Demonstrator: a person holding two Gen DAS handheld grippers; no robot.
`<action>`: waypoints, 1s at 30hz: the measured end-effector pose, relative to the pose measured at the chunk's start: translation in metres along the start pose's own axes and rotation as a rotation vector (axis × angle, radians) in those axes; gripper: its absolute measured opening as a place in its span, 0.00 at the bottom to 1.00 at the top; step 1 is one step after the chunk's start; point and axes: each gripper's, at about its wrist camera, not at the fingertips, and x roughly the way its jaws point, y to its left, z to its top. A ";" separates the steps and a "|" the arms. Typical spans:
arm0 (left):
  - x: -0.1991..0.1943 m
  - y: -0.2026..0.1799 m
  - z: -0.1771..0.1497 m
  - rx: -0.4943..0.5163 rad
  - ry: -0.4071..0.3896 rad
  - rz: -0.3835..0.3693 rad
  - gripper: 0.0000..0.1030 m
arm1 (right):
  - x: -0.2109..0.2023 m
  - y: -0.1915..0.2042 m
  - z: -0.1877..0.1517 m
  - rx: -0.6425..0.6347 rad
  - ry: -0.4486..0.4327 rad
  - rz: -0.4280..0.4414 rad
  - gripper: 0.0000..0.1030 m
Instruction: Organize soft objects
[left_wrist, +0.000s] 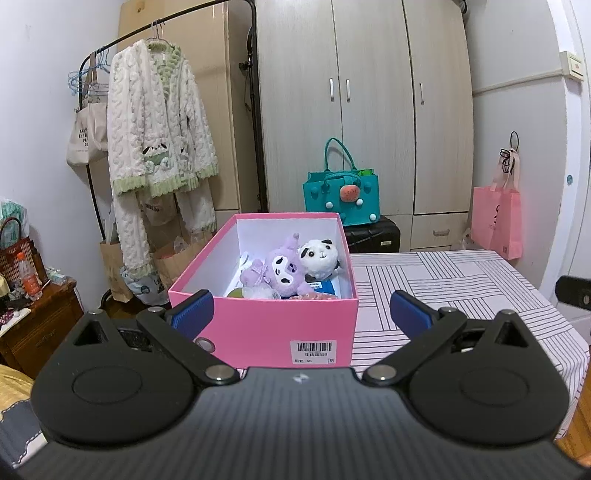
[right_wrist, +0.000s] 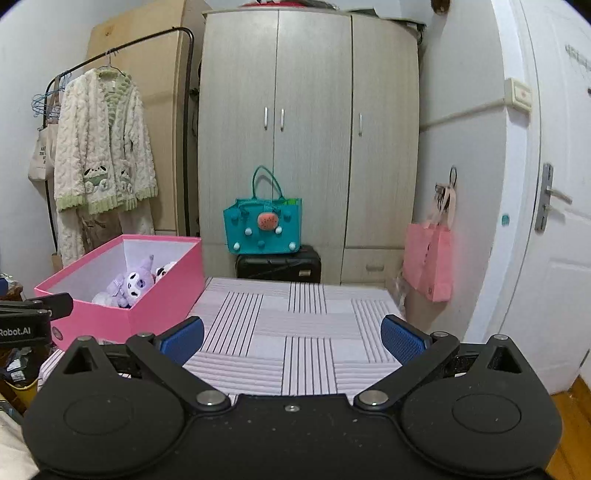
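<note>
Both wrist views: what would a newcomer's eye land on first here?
The pink box on the striped table, with a purple plush and a panda plush lying inside against each other. Behind it, a teal bag sits on a black case before the wardrobe.

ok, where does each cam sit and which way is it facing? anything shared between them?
Left wrist: on the left tool, looking forward over the pink box of plush toys toward the wardrobe; its own open blue fingers show, plus a bit of the right tool at the right edge.
Right wrist: on the right tool, looking over the striped cloth at the same wardrobe; own open fingers, left tool at the left edge.
Shared: box, wardrobe, teal bag, pink bag.
</note>
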 end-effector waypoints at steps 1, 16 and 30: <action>-0.001 -0.001 0.000 0.004 -0.002 -0.002 1.00 | -0.002 -0.001 0.001 0.020 0.010 0.031 1.00; -0.002 0.004 0.000 -0.010 0.003 0.016 1.00 | 0.002 -0.004 -0.006 0.020 0.006 -0.036 1.00; -0.002 0.006 -0.004 0.007 0.020 -0.008 1.00 | 0.005 -0.007 -0.009 0.005 -0.002 -0.073 1.00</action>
